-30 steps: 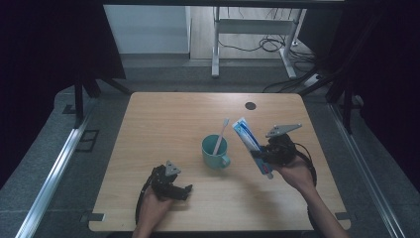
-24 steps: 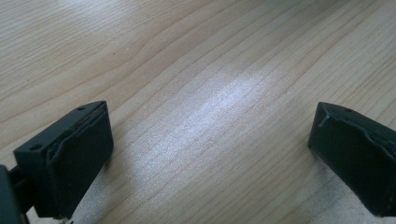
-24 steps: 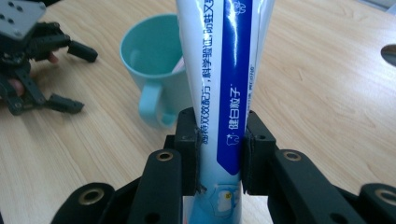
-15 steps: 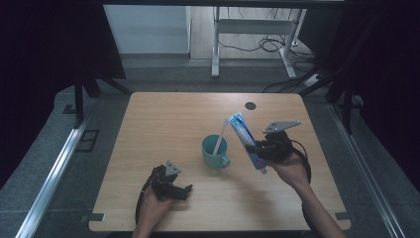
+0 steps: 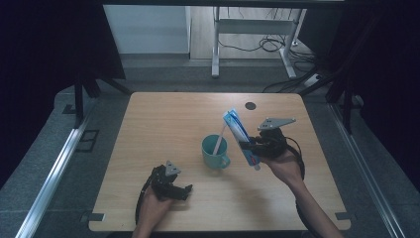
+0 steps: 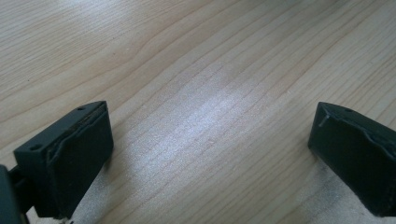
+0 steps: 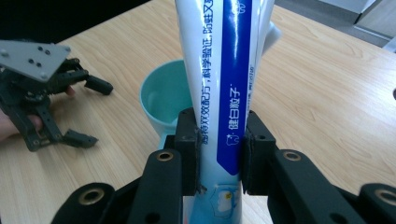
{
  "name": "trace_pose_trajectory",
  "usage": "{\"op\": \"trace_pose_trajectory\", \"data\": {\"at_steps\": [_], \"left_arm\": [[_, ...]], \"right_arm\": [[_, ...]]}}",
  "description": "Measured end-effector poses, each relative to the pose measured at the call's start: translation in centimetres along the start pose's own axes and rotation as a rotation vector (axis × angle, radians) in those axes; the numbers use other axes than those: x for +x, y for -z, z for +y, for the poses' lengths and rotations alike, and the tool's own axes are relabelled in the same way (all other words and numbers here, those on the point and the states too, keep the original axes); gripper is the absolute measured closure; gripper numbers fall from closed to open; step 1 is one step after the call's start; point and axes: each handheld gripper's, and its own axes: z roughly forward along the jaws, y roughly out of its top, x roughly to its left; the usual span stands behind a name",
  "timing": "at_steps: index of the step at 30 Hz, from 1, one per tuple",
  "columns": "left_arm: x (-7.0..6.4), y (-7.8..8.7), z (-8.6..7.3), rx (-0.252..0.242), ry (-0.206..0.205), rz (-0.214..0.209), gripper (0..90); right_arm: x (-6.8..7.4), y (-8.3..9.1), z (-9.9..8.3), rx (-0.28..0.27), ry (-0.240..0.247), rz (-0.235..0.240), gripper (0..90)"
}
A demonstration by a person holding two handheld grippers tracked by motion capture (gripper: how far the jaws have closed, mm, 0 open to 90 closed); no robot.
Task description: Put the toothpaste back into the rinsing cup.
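Pale wood grain covers the worktop [image 5: 163,119], which stands on a grey floor with dark curtains at both sides and cables behind. Near its middle we see a teal mug [image 5: 216,151] with a white toothbrush [image 5: 218,139] leaning inside it. Our right claw [image 5: 250,147] is clamped on a blue-and-white toothpaste tube [image 5: 239,134], gripping it low down near the cap end, so the flat crimped end points up and tilts toward the mug. From the right gripper view the tube [image 7: 219,84] rises between the pads, with the mug [image 7: 166,100] just behind it. Our left claw [image 5: 184,191] rests on the worktop near the front edge, well apart from the mug, with its jaws spread and nothing between them, as the left gripper view confirms. We judge that we are bringing the tube over to stand it in the mug beside the toothbrush. To do this well we should raise the tube above the rim, turn it nearly upright, and lower it on the side away from the toothbrush so that we neither knock the brush nor tip the mug; the grip should stay firm without squeezing paste out. Compared with a second ago, the tube has swung from lying slantwise to standing steeper and has moved closer to the mug, while the left claw has stayed in place.
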Motion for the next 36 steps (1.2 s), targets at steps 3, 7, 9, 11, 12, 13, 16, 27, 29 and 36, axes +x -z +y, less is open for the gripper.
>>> {"op": "trace_pose_trajectory", "data": {"at_steps": [3, 7, 9, 11, 12, 13, 16, 27, 29, 36], "left_arm": [[0.0, 0.0, 0.0, 0.0, 0.0, 0.0, 0.0], [0.0, 0.0, 0.0, 0.0, 0.001, 0.0, 0.1], [0.0, 0.0, 0.0, 0.0, 0.001, 0.0, 0.1], [0.0, 0.0, 0.0, 0.0, 0.001, 0.0, 0.1], [0.0, 0.0, 0.0, 0.0, 0.0, 0.0, 0.1], [0.0, 0.0, 0.0, 0.0, 0.001, 0.0, 0.1], [0.0, 0.0, 0.0, -0.001, 0.001, 0.0, 0.1], [0.0, 0.0, 0.0, -0.001, 0.0, 0.0, 0.0], [0.0, 0.0, 0.0, 0.0, 0.001, 0.0, 0.0], [0.0, 0.0, 0.0, -0.001, 0.0, 0.0, 0.0]], "right_arm": [[0.2, -0.2, 0.4, -0.014, -0.001, 0.007, 72.2], [0.4, -0.5, 0.9, -0.027, 0.003, 0.016, 72.2], [0.5, -0.6, 1.1, -0.035, 0.005, 0.018, 72.2], [0.6, -0.7, 1.3, -0.043, 0.0, 0.024, 72.2], [0.7, -0.8, 1.4, -0.047, 0.0, 0.026, 72.2], [0.7, -0.9, 1.6, -0.053, -0.002, 0.029, 72.2], [0.8, -1.1, 1.9, -0.058, -0.002, 0.031, 72.2], [1.1, -1.9, 3.1, -0.091, -0.002, 0.027, 72.2], [1.2, -2.2, 3.4, -0.098, 0.0, 0.028, 72.2], [1.5, -3.0, 4.2, -0.114, 0.015, 0.014, 72.2]]}}
